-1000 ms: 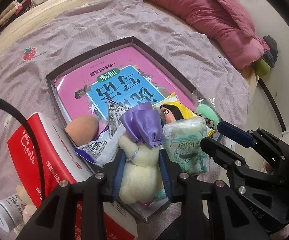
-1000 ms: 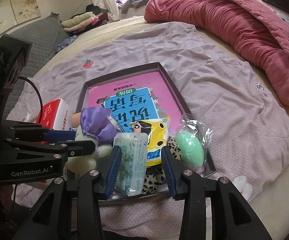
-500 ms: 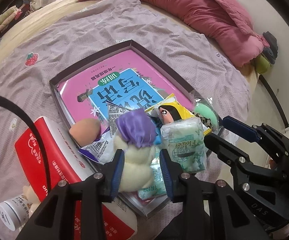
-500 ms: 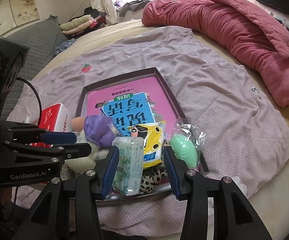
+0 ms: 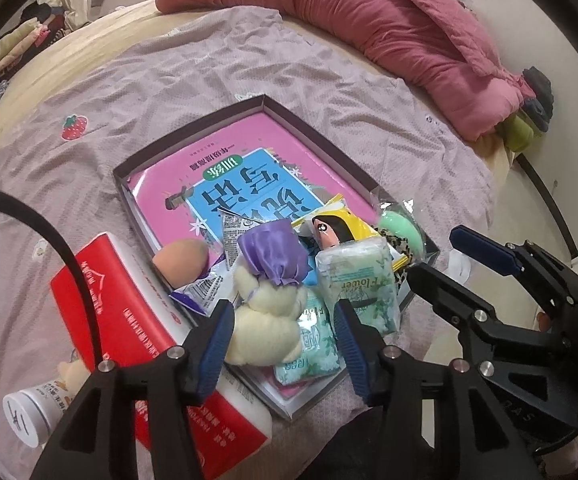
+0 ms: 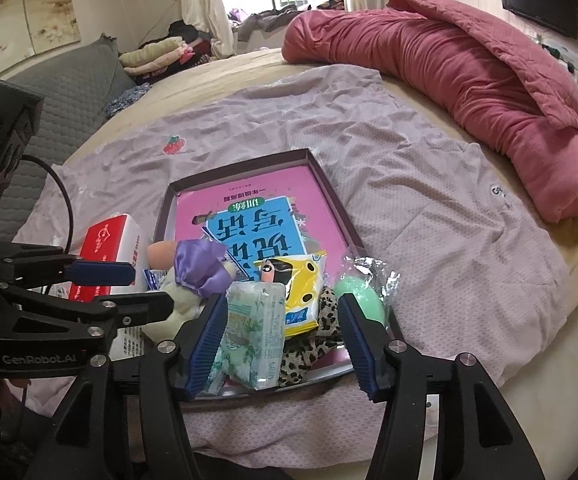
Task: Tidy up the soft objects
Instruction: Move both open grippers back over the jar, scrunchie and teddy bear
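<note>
A shallow dark box (image 5: 321, 148) (image 6: 329, 196) with a pink book in it lies on the lilac sheet. At its near end sit a cream plush toy with a purple bow (image 5: 265, 312) (image 6: 197, 272), green tissue packs (image 5: 357, 280) (image 6: 253, 340), a yellow snack pack (image 5: 341, 228) (image 6: 293, 280), a green sponge in plastic (image 5: 403, 228) (image 6: 359, 296) and a peach sponge (image 5: 181, 256). My left gripper (image 5: 285, 344) is open around the plush, which rests in the box. My right gripper (image 6: 281, 344) is open around a tissue pack, which stands in the box.
A red-and-white tissue box (image 5: 149, 344) (image 6: 109, 244) lies left of the dark box, with a small white bottle (image 5: 29, 412) near it. A rolled red duvet (image 5: 389, 36) (image 6: 469, 72) lies at the far right. The bed edge is close on the right.
Both grippers have opened and drawn back. The plush and the tissue pack, held a second ago, now rest in the box.
</note>
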`<state>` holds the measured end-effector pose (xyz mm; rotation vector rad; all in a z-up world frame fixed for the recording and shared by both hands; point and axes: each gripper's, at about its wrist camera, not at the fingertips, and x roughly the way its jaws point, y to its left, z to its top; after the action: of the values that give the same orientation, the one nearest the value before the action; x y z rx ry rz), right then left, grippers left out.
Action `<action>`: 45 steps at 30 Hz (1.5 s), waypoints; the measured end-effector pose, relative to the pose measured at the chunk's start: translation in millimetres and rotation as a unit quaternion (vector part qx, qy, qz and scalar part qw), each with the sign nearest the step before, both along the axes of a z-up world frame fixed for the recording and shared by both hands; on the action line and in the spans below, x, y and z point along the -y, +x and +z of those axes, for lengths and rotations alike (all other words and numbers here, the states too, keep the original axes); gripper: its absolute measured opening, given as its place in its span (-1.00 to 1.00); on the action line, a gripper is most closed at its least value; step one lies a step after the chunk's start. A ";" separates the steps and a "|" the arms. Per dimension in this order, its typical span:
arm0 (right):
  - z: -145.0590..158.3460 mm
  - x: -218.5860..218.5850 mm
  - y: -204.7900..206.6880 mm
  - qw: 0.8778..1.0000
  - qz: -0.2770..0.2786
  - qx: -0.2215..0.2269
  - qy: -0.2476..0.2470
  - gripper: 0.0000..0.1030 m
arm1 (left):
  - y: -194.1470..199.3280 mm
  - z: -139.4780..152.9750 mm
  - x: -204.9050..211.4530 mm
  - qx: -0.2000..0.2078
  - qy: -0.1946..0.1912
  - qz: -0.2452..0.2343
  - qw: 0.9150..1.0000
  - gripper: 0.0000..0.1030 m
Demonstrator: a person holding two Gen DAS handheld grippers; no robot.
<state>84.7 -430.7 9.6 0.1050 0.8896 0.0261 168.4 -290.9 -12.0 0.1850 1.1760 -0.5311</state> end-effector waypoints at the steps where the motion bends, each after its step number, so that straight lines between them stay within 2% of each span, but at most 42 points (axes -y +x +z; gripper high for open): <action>1: 1.3 -0.6 -0.6 1.000 -0.001 0.002 -0.002 0.15 | -1.5 2.3 -1.4 0.002 -0.001 0.001 1.000 0.01; 7: 11.5 -5.8 -7.0 1.000 0.000 0.015 -0.013 0.18 | -11.4 23.1 -14.0 0.023 -0.005 0.013 1.000 0.13; 10: 18.2 -10.8 -8.8 1.000 0.006 0.023 -0.018 0.31 | -16.3 33.5 -22.1 0.035 -0.007 0.019 0.999 0.15; 14: 29.2 -19.5 -12.7 0.999 0.013 0.038 -0.026 0.36 | -23.9 46.7 -36.9 0.047 -0.008 0.030 0.998 0.32; 28: 83.9 -63.7 -30.7 0.992 0.038 0.112 -0.049 0.44 | -48.4 80.7 -110.0 0.066 -0.034 0.087 0.993 0.42; 33: 101.7 -90.5 -36.0 0.988 0.065 0.131 -0.058 0.44 | -59.1 96.6 -156.3 0.076 -0.043 0.122 0.989 0.43; 37: 111.0 -115.4 -39.7 0.983 0.092 0.141 -0.067 0.44 | -64.7 106.1 -195.1 0.088 -0.033 0.153 0.984 0.43; 45: 119.8 -159.3 -53.0 0.973 0.148 0.153 -0.088 0.45 | -74.2 108.4 -273.9 0.093 -0.031 0.230 0.968 0.43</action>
<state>31.7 -271.4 129.5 -0.1945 0.5884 0.2349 94.2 -17.0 96.3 -0.0931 0.9752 -0.1363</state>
